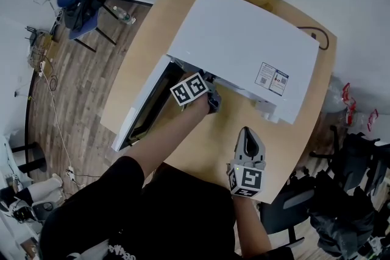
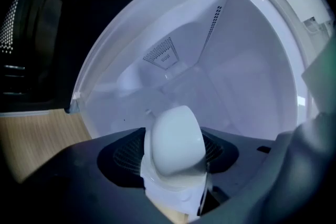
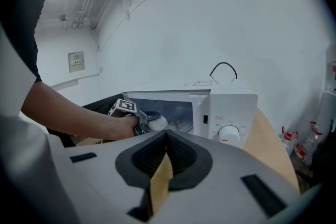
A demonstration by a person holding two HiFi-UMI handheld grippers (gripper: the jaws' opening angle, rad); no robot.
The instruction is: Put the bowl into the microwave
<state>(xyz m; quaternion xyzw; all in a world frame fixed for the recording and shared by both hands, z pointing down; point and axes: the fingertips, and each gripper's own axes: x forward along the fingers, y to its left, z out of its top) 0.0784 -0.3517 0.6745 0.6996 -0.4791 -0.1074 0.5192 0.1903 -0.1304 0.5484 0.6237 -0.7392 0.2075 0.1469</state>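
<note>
Head view looks steeply down on bench [image 1: 210,143], microwave [image 1: 244,52] at 12 o'clock. Left gripper view sits very near, facing into its cavity. Right gripper view, farther back, faces its front. All three share the microwave.

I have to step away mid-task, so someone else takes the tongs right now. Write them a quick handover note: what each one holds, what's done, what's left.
Left tongs: shut on the white bowl, held tipped at the mouth of the open microwave.
Right tongs: shut, empty, idle over the table in front of the microwave.
Done: door is open, bowl is gripped and at the cavity.
Left: carry the bowl in, set it on the cavity floor, release, pull the left tongs out. Closing the door probably follows.
</note>
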